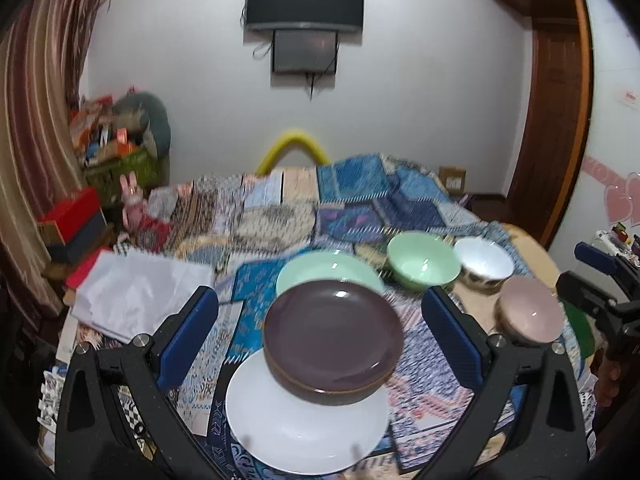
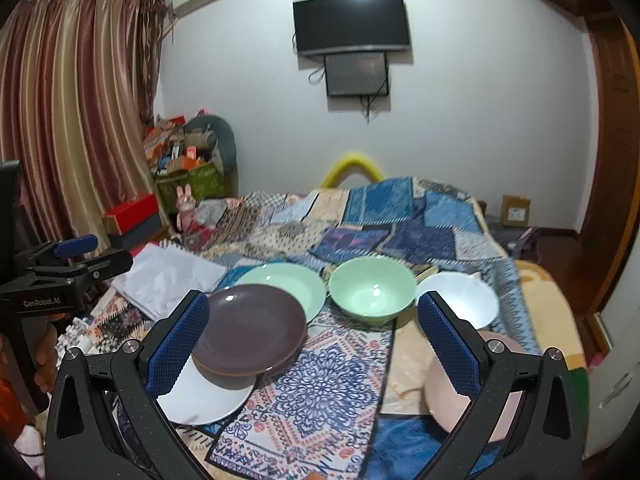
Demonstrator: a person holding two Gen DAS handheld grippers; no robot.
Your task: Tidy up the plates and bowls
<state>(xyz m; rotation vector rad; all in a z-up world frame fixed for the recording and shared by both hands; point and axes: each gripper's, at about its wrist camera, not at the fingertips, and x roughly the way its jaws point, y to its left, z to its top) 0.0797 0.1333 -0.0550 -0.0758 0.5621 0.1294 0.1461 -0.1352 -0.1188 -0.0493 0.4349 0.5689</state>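
A dark purple plate (image 1: pixel 334 330) (image 2: pixel 250 328) rests on a white plate (image 1: pixel 304 424) (image 2: pixel 208 394). Behind them lies a light green plate (image 1: pixel 320 270) (image 2: pixel 284 282). A green bowl (image 1: pixel 423 266) (image 2: pixel 372 290), a white bowl (image 1: pixel 485 260) (image 2: pixel 460 298) and a pink bowl (image 1: pixel 528 314) (image 2: pixel 452 392) stand to the right. My left gripper (image 1: pixel 320 328) is open, its jaws either side of the purple plate, above it. My right gripper (image 2: pixel 316 340) is open over the cloth between the plates and the pink bowl.
All dishes sit on a patterned patchwork cloth (image 2: pixel 320 380) over a bed. A white folded sheet (image 1: pixel 136 292) lies at left. Red and dark boxes (image 1: pixel 74 220) and a cluttered basket (image 2: pixel 188 168) stand at the far left. A wooden door frame (image 1: pixel 556 120) is at right.
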